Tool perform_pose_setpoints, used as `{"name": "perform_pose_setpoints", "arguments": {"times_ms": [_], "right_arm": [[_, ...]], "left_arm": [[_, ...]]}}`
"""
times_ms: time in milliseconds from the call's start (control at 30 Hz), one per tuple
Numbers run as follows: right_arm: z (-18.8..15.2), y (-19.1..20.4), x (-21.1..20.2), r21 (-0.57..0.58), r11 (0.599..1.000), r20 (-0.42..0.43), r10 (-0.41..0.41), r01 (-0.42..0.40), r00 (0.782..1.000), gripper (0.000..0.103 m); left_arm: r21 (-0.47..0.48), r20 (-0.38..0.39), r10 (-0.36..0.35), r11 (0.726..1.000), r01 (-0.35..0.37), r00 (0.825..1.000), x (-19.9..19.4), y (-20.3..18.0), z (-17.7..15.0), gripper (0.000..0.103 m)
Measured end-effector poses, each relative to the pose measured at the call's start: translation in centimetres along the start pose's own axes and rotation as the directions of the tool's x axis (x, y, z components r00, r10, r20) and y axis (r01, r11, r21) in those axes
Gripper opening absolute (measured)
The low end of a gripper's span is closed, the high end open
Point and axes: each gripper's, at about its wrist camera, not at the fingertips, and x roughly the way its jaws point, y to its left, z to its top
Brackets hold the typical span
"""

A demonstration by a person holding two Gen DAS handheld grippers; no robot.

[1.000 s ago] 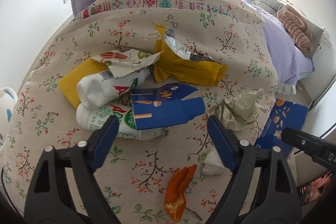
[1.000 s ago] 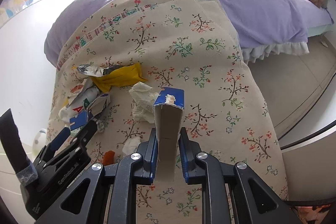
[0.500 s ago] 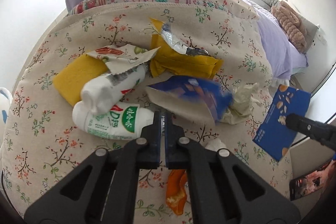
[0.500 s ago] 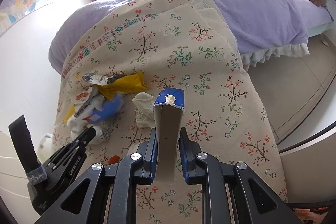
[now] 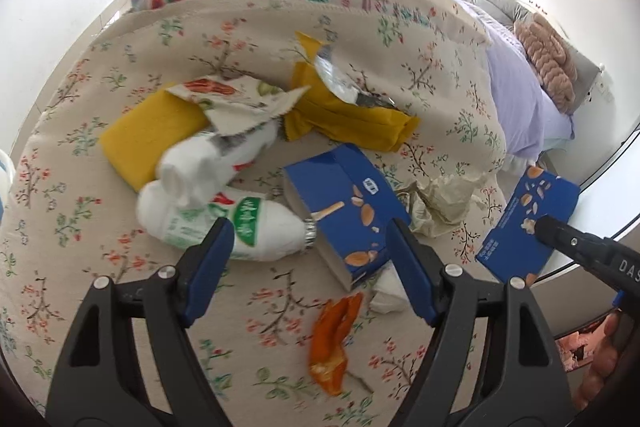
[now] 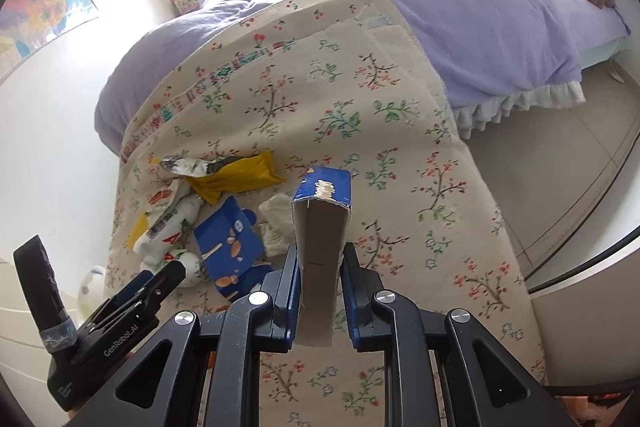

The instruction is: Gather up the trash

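Trash lies scattered on a floral blanket (image 5: 120, 307) spread over a bed; the blue snack box (image 5: 344, 211) serves as the landmark.

Left wrist view: the left gripper (image 5: 310, 263) hangs above the blanket with its jaws opening. The near end of the blue snack box and the neck of a white bottle (image 5: 240, 227) lie between the fingers, but the pads do not press on either. A second white bottle (image 5: 208, 163) rests left of the box and beyond the first. A yellow wrapper (image 5: 352, 119) with a foil lining lies beyond the box. A crumpled tissue (image 5: 440, 203) sits just right of the box. An orange peel (image 5: 332, 339) lies on the near side of the box. A second blue carton (image 5: 528, 223) shows well to the right, held in the other gripper.

Right wrist view: the right gripper (image 6: 320, 291) is clamped on the blue carton (image 6: 320, 227), which stands upright between the pads. The blue snack box (image 6: 228, 243) lies on the blanket to the left of this carton, with the tissue (image 6: 276, 223) between them. The left gripper (image 6: 156, 283) sits at the near left of the box.
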Motion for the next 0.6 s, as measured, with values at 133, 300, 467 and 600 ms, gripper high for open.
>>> {"name": "perform_pose_setpoints", "arguments": {"times_ms": [133, 300, 467, 600], "right_arm": [[0.3, -1.0, 0.4, 0.01, 1.0, -0.005, -0.024, 0.024, 1.0, 0.019], [0.4, -1.8, 0.9, 0.012, 1.0, -0.02, -0.028, 0.028, 0.999, 0.019], [0.7, -2.4, 1.2, 0.021, 1.0, -0.026, -0.022, 0.023, 0.999, 0.019], [0.8, -2.9, 1.2, 0.052, 0.999, -0.03, -0.008, 0.009, 1.0, 0.019]], "left_arm": [[-0.05, -0.015, -0.009, 0.999, 0.008, 1.0, 1.7, -1.2, 0.5, 0.078], [-0.029, -0.04, 0.065, 0.997, -0.066, 0.997, 3.8, -2.8, 2.6, 0.079], [-0.066, -0.174, 0.091, 0.992, -0.103, 0.981, 7.1, -3.3, 3.9, 0.079], [-0.065, -0.2, 0.139, 0.986, -0.154, 0.97, 8.7, -3.6, 4.5, 0.079]]}}
